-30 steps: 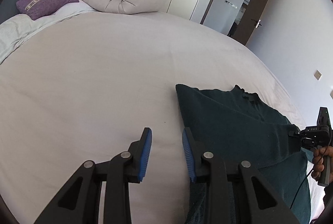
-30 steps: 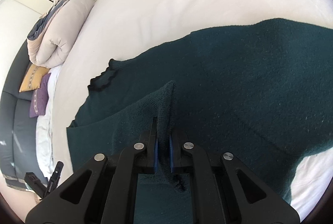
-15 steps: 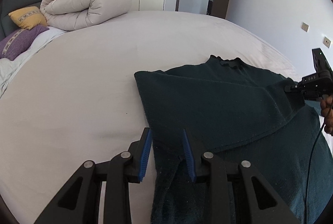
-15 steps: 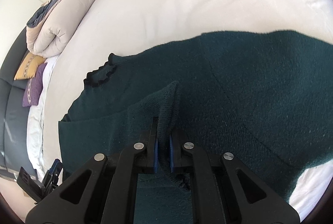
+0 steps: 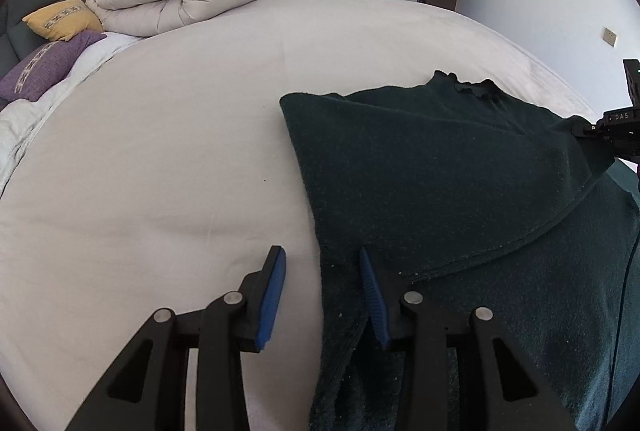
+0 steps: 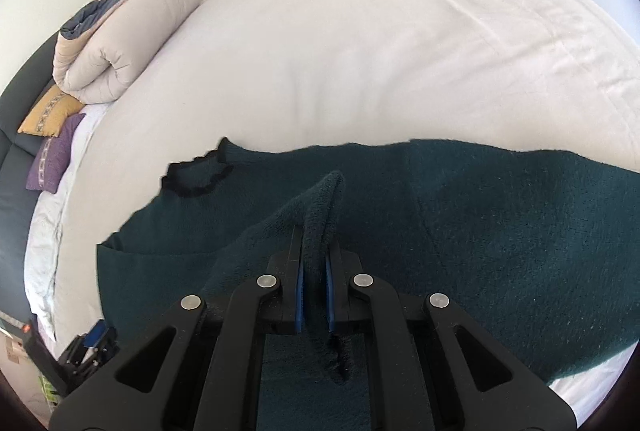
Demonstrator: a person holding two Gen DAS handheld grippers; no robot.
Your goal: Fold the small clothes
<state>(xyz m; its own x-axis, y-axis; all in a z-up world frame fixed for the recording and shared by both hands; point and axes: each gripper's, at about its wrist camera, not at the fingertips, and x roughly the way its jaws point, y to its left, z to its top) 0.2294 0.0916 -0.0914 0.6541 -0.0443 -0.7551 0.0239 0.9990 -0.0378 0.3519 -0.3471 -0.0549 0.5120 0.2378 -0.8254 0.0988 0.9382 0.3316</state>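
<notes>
My right gripper (image 6: 315,283) is clamped on a bunched ridge of the dark green sweater (image 6: 480,231), lifting that pinch so a flap can be drawn across the body, which lies flat ahead of it on the bed (image 6: 360,31). My left gripper (image 5: 322,291) hangs with its pads apart, straddling the sweater's near-side edge: one blue pad over bare sheet, the other over the knit, placed, I judge, to pin or take that edge as the fold line. The neckline (image 5: 468,85) lies beyond my left tool's tips
</notes>
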